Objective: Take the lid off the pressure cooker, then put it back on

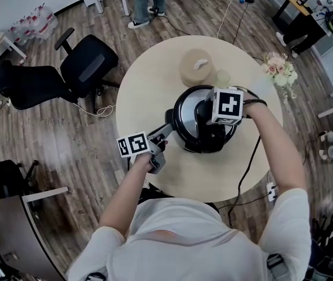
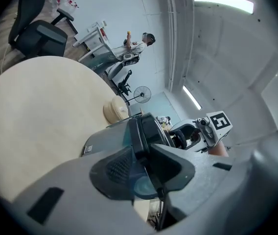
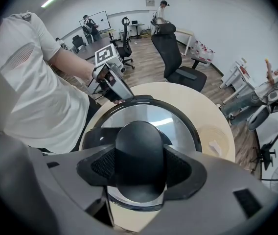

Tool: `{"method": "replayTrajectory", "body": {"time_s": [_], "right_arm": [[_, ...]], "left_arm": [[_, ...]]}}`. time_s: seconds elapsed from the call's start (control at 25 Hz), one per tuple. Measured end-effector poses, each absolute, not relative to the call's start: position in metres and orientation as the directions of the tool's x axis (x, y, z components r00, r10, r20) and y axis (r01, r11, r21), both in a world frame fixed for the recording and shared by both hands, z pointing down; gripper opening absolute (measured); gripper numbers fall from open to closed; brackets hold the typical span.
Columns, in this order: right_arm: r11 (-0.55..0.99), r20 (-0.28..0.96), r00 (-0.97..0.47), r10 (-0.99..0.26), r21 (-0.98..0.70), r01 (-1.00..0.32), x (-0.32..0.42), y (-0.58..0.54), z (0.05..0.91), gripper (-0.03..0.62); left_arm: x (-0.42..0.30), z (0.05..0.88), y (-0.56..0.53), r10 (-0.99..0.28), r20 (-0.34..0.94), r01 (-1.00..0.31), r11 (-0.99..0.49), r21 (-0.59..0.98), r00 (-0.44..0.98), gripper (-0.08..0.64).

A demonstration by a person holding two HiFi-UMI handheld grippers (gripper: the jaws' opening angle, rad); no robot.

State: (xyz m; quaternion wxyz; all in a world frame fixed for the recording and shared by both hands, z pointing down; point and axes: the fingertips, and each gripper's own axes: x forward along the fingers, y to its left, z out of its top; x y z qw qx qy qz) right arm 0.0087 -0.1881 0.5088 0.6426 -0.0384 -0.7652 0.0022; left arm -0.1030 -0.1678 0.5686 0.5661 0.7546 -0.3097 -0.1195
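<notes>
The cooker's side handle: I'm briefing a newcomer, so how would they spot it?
On the round pale table stands a black pressure cooker. Its side handle is the black bar jutting toward the person, clamped in the left tongs; the lid knob, by contrast, sits on top.

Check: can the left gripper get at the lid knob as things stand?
Probably not. The right gripper is clamped on the lid knob from above, covering it, and the left gripper is itself closed on the cooker's side handle.
</notes>
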Motion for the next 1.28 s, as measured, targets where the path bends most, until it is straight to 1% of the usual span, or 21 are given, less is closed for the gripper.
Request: {"method": "replayTrajectory", "body": {"time_s": [0.2, 0.56, 0.84, 1.08, 1.28], "right_arm": [[0.997, 0.984, -0.17, 0.06, -0.052, 0.054, 0.0081, -0.1882, 0.5105, 0.285], [0.998, 0.986, -0.152, 0.064, -0.06, 0.03, 0.0074, -0.189, 0.5085, 0.285], [0.998, 0.99, -0.131, 0.059, -0.062, -0.014, 0.0094, -0.1898, 0.5097, 0.288], [0.993, 0.991, -0.116, 0.06, -0.072, -0.096, 0.0093, -0.1914, 0.5099, 0.29], [0.963, 0.991, -0.129, 0.043, -0.075, -0.257, 0.0091, -0.1971, 0.5085, 0.288]], "left_arm": [[-0.1007, 0.571, -0.1721, -0.605, 0.139, -0.285, -0.153, 0.946, 0.784, 0.107], [-0.1019, 0.5681, -0.1721, -0.619, 0.134, -0.287, -0.154, 0.945, 0.774, 0.098], [-0.1011, 0.5686, -0.1717, -0.631, 0.118, -0.281, -0.164, 0.946, 0.767, 0.098], [-0.1018, 0.5683, -0.1717, -0.632, 0.122, -0.288, -0.166, 0.943, 0.765, 0.098], [-0.1021, 0.5672, -0.1705, -0.64, 0.113, -0.283, -0.17, 0.944, 0.76, 0.098]]}}
